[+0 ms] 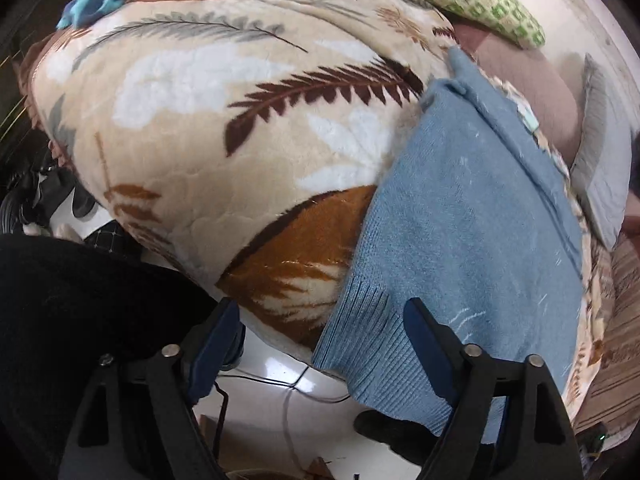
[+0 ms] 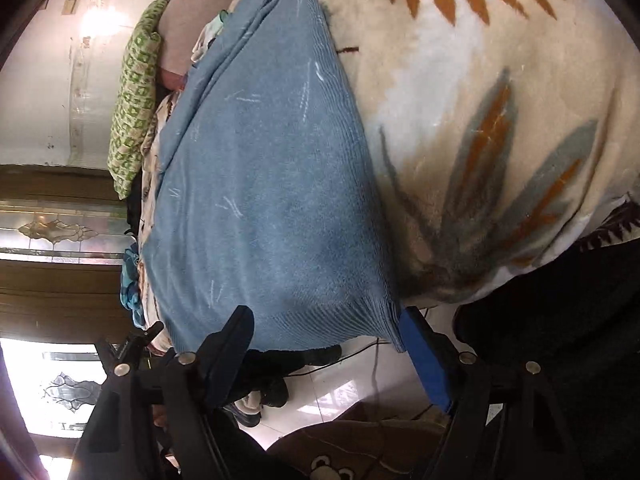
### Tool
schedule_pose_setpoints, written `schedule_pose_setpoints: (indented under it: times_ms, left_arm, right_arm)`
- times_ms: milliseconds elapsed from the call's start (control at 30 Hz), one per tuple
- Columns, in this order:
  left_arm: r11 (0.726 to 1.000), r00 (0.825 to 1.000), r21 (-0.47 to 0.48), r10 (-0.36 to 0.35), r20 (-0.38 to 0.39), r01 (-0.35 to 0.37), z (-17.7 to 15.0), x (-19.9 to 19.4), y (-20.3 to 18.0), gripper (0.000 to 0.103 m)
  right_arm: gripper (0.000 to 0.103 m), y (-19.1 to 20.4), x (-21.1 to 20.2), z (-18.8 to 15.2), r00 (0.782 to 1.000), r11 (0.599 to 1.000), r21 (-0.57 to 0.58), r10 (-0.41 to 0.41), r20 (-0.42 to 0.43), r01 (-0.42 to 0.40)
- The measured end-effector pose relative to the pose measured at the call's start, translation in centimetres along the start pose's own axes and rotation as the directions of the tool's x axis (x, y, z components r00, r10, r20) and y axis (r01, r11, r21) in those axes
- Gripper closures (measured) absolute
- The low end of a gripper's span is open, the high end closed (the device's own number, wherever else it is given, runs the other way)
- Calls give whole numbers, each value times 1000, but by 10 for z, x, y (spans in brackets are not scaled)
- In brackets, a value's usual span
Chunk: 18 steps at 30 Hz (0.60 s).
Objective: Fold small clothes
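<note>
Two grippers angled down | left gripper, right gripper agape at sweater hem, unclamped

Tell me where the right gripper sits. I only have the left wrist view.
Observer: The right gripper is at the ribbed hem of the blue sweater, with its jaws open.
Operator: Is the hem inside the jaws?
Observer: Yes, the hem edge lies between the fingers. One hem corner meets the blue-padded finger, but no pinch shows.
Operator: Is anything under the hem there?
Observer: The hem hangs over the bed edge. Below it is white tile, with a brown bear-face rug nearer the camera.
</note>
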<state>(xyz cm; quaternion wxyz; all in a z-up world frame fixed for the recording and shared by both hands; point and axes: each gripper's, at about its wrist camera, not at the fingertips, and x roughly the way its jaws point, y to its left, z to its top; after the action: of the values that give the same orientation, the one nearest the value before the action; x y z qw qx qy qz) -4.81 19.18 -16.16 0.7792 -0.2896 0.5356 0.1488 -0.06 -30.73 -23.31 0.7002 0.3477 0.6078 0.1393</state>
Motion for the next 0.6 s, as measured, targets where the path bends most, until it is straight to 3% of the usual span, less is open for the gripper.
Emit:
schedule_pose_setpoints:
  times_ms: [33,100,233,333,400,600]
  left_arm:
    - [1000,1000,12,3,-24,-3,0,6,-2,48]
    - [1000,999,1,-23,-39,23,1,13,-2,55]
    - [999,999,21,-27,-20,27,2,8,-6,94]
    - [999,999,9,-39,-26,39,4,7,-7,96]
    - [999,998,2,-49,-29,49,2,4,-5,96]
    - [997,998,26,-68,-10,69,-1,-8,-7,97]
  right_arm:
    - [25,-1,1,1,1000,1000,4,3,2,-3]
    - [25,-5,6,3,1000,1000,11,-2,-6,2]
    - [25,-9,8,4,1000,999,26,25,-16,-25]
    - [45,-8,10,3,1000,1000,16,15,-27,-15]
    - [66,-8,8,1,1000,1000,5,-12,-23,12]
    - [88,8,-5,-6,1000,998,-62,-11,11,11]
